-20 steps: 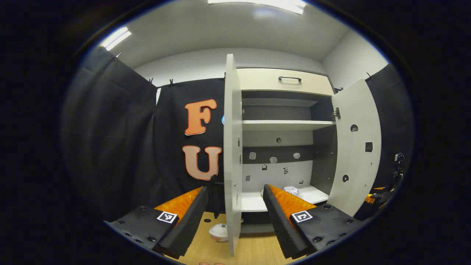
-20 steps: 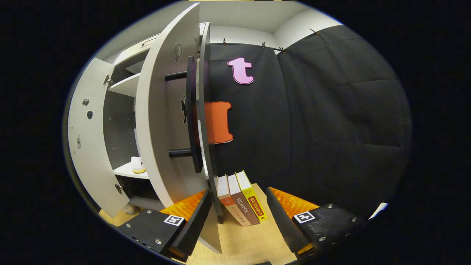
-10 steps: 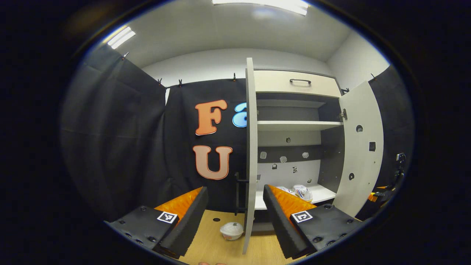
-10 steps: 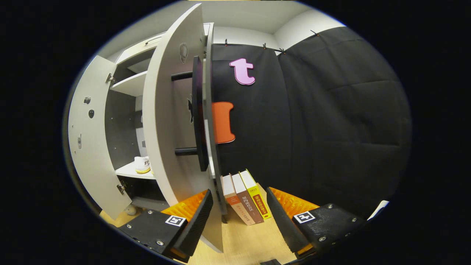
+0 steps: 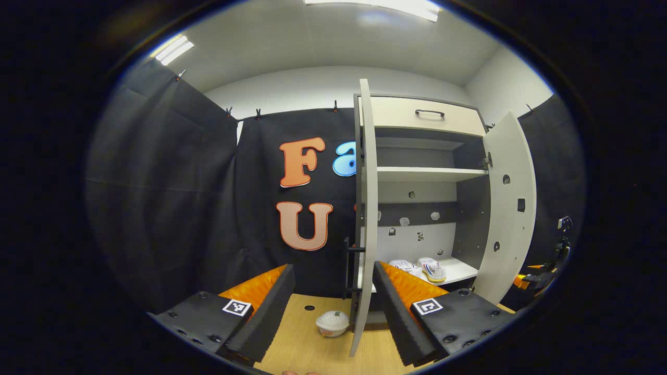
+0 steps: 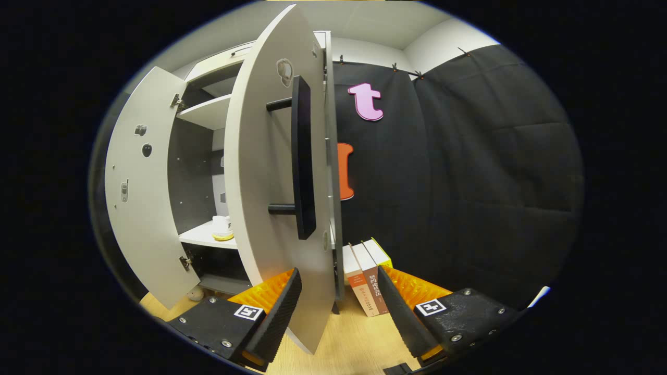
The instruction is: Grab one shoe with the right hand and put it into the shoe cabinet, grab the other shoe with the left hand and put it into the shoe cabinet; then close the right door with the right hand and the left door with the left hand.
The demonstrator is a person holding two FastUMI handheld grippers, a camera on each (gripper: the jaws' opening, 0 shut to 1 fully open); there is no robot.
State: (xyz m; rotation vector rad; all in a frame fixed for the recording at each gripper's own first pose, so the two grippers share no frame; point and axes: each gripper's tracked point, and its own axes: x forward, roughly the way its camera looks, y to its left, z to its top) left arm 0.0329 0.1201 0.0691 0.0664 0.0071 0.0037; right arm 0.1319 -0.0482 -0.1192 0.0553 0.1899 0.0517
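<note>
Shoes (image 5: 423, 266) sit on the cabinet's bottom shelf (image 5: 458, 270); I see both doors ajar, left claw (image 5: 333, 307) and right claw (image 6: 338, 307) spread, holding nothing.

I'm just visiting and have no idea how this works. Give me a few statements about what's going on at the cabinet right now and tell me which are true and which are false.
1. Both shoes lie on the bottom shelf of the cabinet. True.
2. Both cabinet doors are shut. False: the left door and the right door both stand open.
3. The left claw holds a shoe. False: its jaws are open and hold nothing; the left door's edge stands between them.
4. Books stand on the floor beside the cabinet. True.
5. The right claw is clamped on the door handle. False: it is open, with the right door's lower edge between its jaws.
</note>
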